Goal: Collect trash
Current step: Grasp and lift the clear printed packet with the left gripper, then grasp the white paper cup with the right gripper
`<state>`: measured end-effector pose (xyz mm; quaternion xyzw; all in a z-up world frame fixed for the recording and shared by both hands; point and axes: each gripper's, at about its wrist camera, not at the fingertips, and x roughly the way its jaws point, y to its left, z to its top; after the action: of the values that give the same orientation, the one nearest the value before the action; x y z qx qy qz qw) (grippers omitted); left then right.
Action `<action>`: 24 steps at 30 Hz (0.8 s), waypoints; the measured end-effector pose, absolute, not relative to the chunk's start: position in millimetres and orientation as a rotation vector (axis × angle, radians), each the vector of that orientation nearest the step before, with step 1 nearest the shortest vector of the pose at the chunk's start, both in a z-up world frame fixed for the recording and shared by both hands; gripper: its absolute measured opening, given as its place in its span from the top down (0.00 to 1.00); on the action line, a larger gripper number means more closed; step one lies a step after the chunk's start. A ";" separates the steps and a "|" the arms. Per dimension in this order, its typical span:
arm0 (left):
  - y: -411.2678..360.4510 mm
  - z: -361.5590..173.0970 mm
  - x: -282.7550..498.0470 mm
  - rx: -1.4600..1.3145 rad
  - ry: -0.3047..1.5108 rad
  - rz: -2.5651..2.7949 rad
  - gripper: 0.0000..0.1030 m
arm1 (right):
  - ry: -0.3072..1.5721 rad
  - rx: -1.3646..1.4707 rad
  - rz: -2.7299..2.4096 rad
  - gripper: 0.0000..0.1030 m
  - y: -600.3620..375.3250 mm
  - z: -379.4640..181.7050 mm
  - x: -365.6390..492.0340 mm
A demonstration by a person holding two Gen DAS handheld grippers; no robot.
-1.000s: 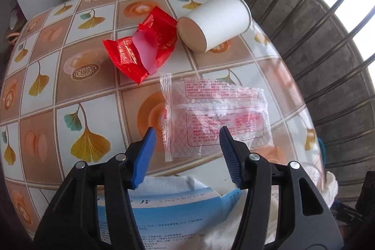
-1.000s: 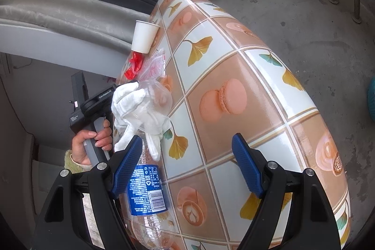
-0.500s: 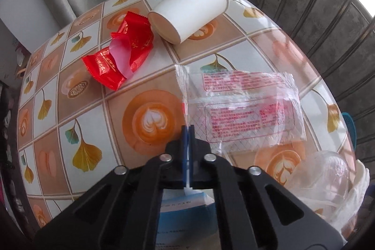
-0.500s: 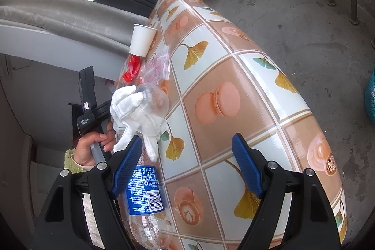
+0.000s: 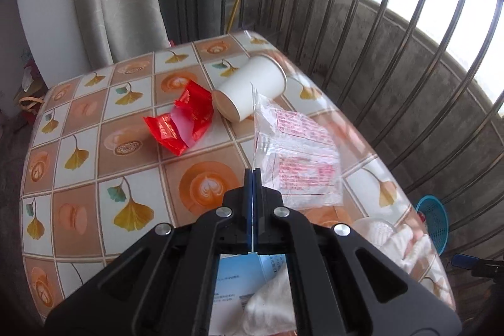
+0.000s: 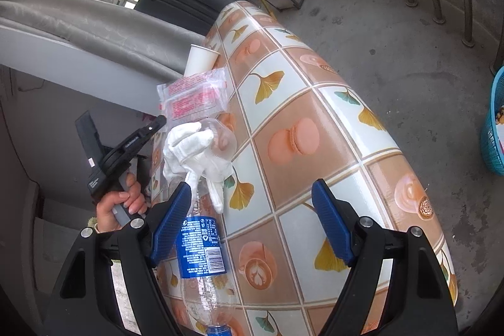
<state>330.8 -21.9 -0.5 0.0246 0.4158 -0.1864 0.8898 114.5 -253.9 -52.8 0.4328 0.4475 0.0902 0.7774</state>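
My left gripper [image 5: 252, 175] is shut on the edge of a clear plastic wrapper with red print [image 5: 296, 153] and holds it lifted above the table; the wrapper also shows in the right wrist view [image 6: 195, 98]. A red wrapper [image 5: 182, 122] and a white paper cup [image 5: 252, 87] on its side lie on the tiled tablecloth [image 5: 94, 147] beyond it. My right gripper [image 6: 252, 219] is open, with an empty plastic bottle with a blue label [image 6: 201, 251] by its left finger. A white crumpled tissue [image 6: 195, 153] and a clear plastic cup [image 6: 222, 137] lie past the bottle.
A blue plastic basket [image 6: 496, 128] stands on the floor to the right of the table, also in the left wrist view [image 5: 433, 219]. A metal railing [image 5: 409, 37] runs behind the table. A blue-and-white paper box [image 5: 239, 276] lies under my left gripper.
My left gripper closed on the clear wrapper's edge and lifted it off the table. My right gripper stayed open by the bottle.
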 end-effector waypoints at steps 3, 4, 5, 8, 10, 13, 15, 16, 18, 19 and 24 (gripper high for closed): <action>5.9 18.1 316.6 -0.023 0.791 -0.371 1.00 | 0.977 0.909 0.177 0.25 -256.8 -48.3 119.9; 14.2 22.6 311.4 -0.047 0.775 -0.362 1.00 | 0.978 0.902 0.176 0.25 -257.8 -45.4 124.6; 24.3 26.2 307.5 -0.076 0.761 -0.354 1.00 | 0.974 0.891 0.174 0.25 -258.0 -42.4 129.2; 55.8 34.3 295.2 -0.153 0.725 -0.323 1.00 | 0.949 0.839 0.182 0.25 -255.4 -25.4 152.0; 73.6 37.0 287.3 -0.198 0.715 -0.322 1.00 | 0.939 0.813 0.205 0.25 -248.4 -12.4 176.2; 95.2 36.0 277.4 -0.256 0.708 -0.317 1.00 | 0.967 0.767 0.244 0.25 -228.8 0.9 220.7; 106.4 35.1 270.8 -0.279 0.693 -0.306 1.00 | 1.002 0.744 0.262 0.25 -212.0 6.1 256.3; 111.6 34.7 267.8 -0.289 0.683 -0.299 1.00 | 1.019 0.736 0.264 0.25 -203.6 7.4 272.8; 120.4 32.3 263.1 -0.298 0.674 -0.292 1.00 | 1.054 0.741 0.267 0.25 -185.3 7.2 307.9; 124.8 30.0 261.1 -0.307 0.676 -0.292 1.00 | 1.074 0.746 0.279 0.25 -176.1 5.4 325.0; 141.3 17.6 256.6 -0.344 0.695 -0.284 1.00 | 1.177 0.758 0.215 0.25 -133.9 -15.8 404.6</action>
<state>256.6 141.3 17.6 -0.1671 0.3379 -0.1378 0.9159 404.6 -133.9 -15.8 0.3482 0.5406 0.0989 0.7594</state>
